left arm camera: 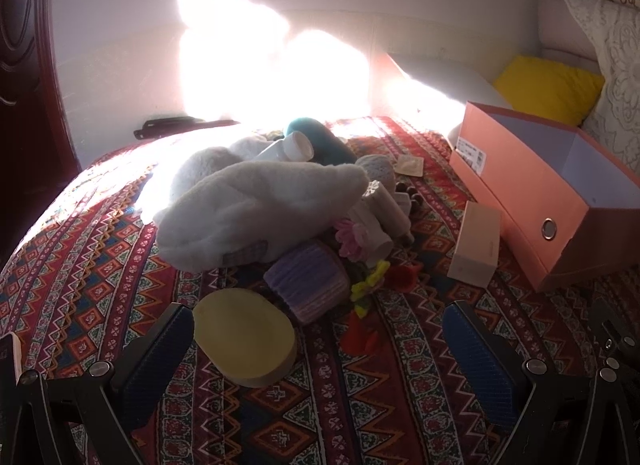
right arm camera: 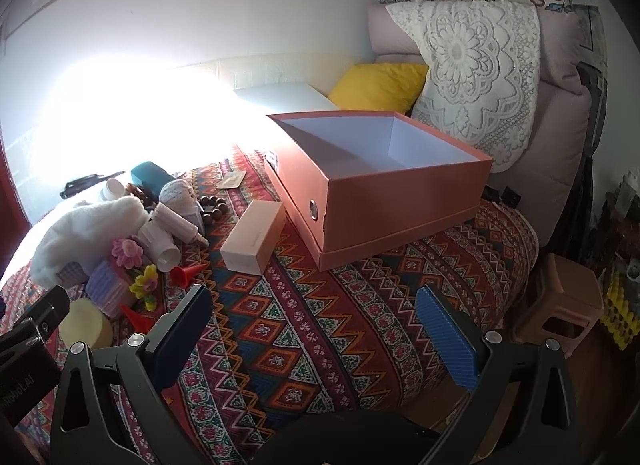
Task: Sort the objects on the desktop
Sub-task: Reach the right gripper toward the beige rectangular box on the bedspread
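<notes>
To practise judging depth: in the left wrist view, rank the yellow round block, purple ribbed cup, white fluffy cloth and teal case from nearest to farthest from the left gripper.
1. Yellow round block, beside the left jaw.
2. Purple ribbed cup, just beyond, centre.
3. White fluffy cloth, mid-pile.
4. Teal case, at the back.

We see a heap of small objects (left arm camera: 288,201) on the tablecloth (right arm camera: 320,325), an open box (right arm camera: 384,185) to its right, a small carton (right arm camera: 254,243) between them, cushions (right arm camera: 460,77) behind the box.
</notes>
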`<state>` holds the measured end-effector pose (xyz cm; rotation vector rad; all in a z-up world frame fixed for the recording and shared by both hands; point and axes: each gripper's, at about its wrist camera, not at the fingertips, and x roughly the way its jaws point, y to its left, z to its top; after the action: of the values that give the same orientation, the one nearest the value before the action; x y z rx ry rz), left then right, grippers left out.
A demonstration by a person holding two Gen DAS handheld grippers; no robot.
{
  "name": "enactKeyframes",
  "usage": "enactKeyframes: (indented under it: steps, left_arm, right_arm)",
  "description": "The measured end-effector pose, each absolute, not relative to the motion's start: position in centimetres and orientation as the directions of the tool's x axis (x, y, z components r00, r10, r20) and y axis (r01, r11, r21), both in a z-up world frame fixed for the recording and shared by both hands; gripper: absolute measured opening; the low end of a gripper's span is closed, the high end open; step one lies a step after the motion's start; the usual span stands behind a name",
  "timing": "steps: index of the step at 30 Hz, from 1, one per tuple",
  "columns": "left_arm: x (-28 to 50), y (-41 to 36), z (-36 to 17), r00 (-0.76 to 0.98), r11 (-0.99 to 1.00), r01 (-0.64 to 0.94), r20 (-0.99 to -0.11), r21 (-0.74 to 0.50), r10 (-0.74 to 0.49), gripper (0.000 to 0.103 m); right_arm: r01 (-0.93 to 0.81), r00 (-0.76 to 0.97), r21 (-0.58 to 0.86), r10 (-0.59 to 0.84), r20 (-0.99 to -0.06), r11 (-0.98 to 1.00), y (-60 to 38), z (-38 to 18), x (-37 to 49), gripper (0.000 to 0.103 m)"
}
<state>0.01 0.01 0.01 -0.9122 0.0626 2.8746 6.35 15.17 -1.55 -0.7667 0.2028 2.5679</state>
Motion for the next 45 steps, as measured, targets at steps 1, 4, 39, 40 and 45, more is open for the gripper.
enactKeyframes:
  steps: [1,4,39,40,45]
  left_arm:
    - [0.0,0.0,0.0,-0.810,-0.991,-0.133,-0.576,0.002,0.107,0.102]
    - [0.1,0.0,0.1,-0.812,-0.991,-0.133,-0.574,0.000,0.109,0.102]
    - [-5.7,-1.7,1.0,-0.843,-0.904,-0.389,-0.465,0.179,0.271,0.102]
    - [-6.1,-1.7,0.8,-0.840,-0.902,-0.394,-0.469,0.179,0.274,0.102]
    - [-9.1,-2.7,-0.4,-0.805,-0.897,-0.415,-0.521,0.154,0.283,0.102]
  right_arm:
    - [-0.460,-0.744,0.010,0.379,-0.551,-0.888,15.2,-1.7,6.4,0.103]
    - [-0.463,-0.744,0.007,0.384,-0.547,-0.886,15.2,-1.9,6.4,0.103]
    - [-0.474,-0.666,0.042,0.327,-0.671,-0.880,15.8,-3.0,-5.3,0.103]
    - [-0.463,-0.660,0.036,0.318,-0.681,-0.886,15.6,-3.3,-6.0,0.103]
    - [-0.444,-0.590,0.005,0.288,-0.754,-0.896,15.2,-5.2,-11.4,0.103]
